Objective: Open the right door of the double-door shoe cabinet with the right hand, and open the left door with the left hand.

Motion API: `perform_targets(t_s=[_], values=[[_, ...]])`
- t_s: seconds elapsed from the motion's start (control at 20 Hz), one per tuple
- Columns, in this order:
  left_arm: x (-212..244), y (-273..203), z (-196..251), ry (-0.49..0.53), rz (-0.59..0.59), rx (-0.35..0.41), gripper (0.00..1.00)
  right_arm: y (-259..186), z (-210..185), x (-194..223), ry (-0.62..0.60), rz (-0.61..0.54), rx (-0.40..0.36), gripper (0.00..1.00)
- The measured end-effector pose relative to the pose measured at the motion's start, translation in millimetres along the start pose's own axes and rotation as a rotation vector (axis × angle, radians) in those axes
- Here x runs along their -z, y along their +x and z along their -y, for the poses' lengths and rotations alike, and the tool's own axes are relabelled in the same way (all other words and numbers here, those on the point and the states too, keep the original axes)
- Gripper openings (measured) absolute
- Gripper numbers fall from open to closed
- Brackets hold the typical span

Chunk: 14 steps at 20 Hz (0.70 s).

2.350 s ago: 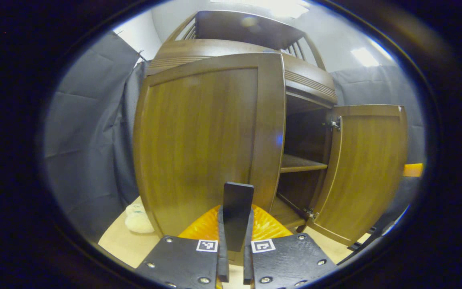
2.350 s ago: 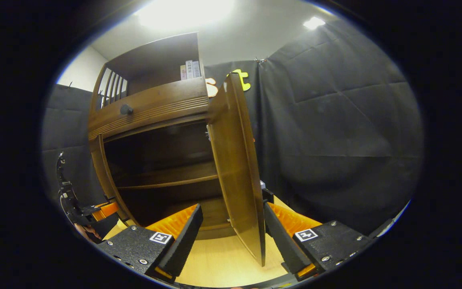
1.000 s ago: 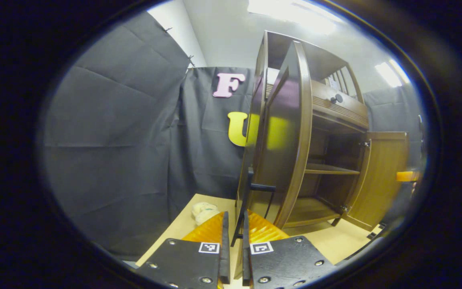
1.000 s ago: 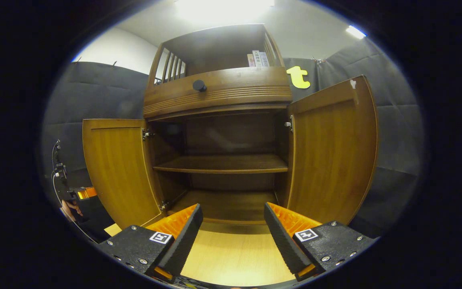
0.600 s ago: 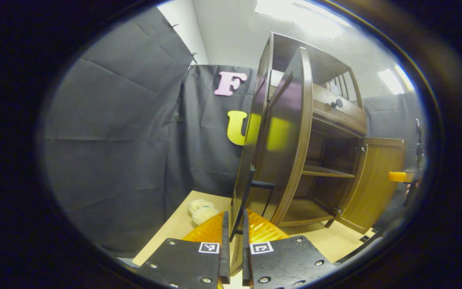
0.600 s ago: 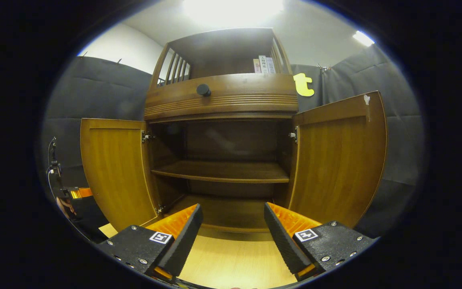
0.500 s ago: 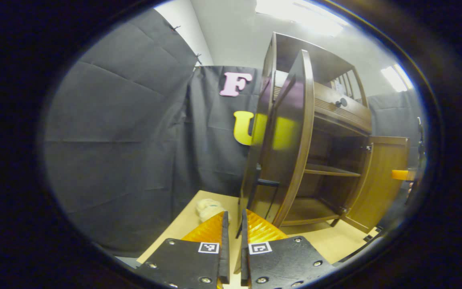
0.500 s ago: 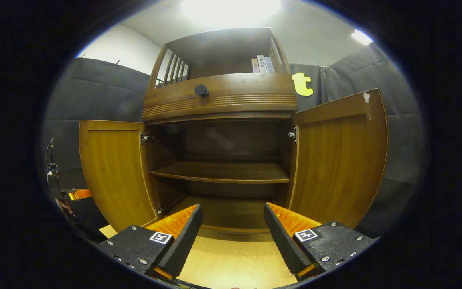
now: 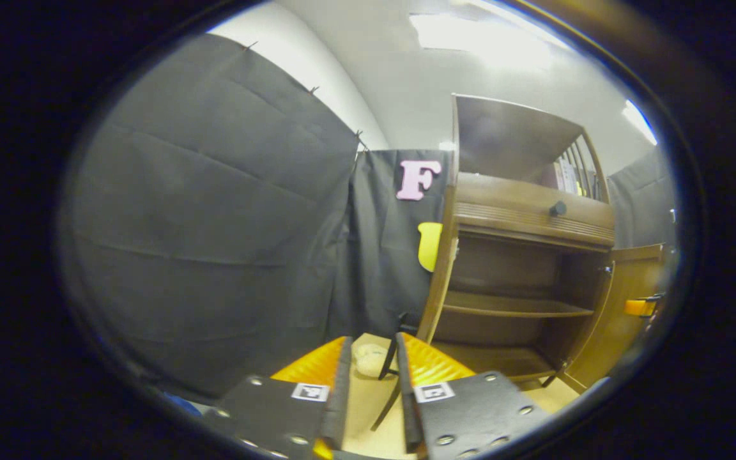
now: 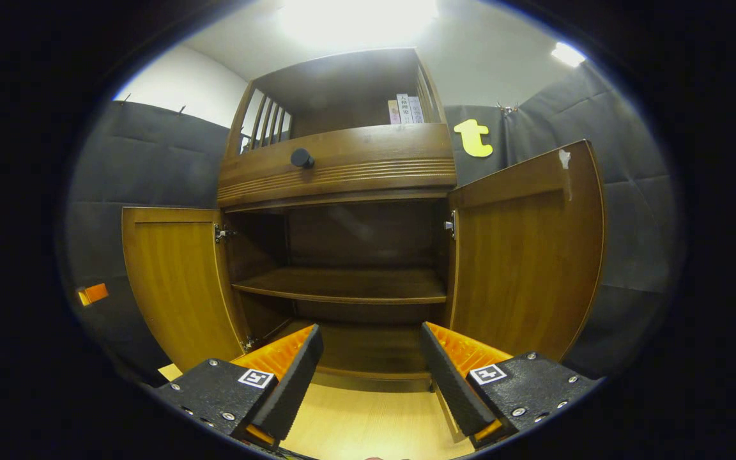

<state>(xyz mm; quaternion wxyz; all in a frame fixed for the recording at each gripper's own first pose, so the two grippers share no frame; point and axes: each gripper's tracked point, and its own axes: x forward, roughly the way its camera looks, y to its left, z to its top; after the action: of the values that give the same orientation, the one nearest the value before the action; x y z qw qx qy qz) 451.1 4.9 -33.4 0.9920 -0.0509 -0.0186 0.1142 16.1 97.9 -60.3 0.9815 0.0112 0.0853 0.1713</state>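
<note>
The brown wooden double-door shoe cabinet (image 10: pixel 342 243) now stands with its left door (image 10: pixel 179 281) and right door (image 10: pixel 524 255) both swung wide. The left gripper (image 9: pixel 371 383), clamped on the left door's edge half a second ago, has let go, fingers slightly parted; the right gripper (image 10: pixel 371 367) hangs spread and empty. The task looks done.

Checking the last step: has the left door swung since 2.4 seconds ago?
Yes. The left door has swung outward from the shelf it covered, now wide open like the right door.
</note>
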Motion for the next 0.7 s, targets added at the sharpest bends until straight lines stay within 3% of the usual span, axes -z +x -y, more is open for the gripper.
perform_targets(t_s=[0.15, 0.25, 0.35, 0.4, 0.45, 0.5, 0.65, 0.7], values=[[-12, -7, 7, 0.04, 0.028, 0.0, 0.63, -9, 1, -13, -0.011, 0.018, -0.068, 0.95], [-11, -7, 20, 0.029, 0.025, -0.01, 0.81, -15, 14, -19, -0.024, 0.026, -0.065, 0.91], [-10, -16, 32, -0.01, 0.016, -0.027, 1.0, -25, 21, -24, -0.035, 0.025, -0.065, 0.95], [-9, -19, 40, -0.029, 0.008, -0.032, 0.95, -31, 20, -29, -0.036, 0.035, -0.086, 0.91], [-7, -21, 45, -0.04, -0.002, -0.035, 1.0, -38, 19, -32, -0.036, 0.044, -0.105, 0.95], [-7, -23, 47, -0.037, -0.007, -0.041, 0.95, -44, 22, -35, -0.037, 0.056, -0.117, 0.95], [-8, -28, 46, 0.003, -0.015, -0.055, 0.95, -59, 34, -34, -0.054, 0.075, -0.114, 0.95], [-11, -30, 46, 0.018, -0.011, -0.046, 1.0, -63, 36, -30, -0.05, 0.068, -0.108, 0.91]])
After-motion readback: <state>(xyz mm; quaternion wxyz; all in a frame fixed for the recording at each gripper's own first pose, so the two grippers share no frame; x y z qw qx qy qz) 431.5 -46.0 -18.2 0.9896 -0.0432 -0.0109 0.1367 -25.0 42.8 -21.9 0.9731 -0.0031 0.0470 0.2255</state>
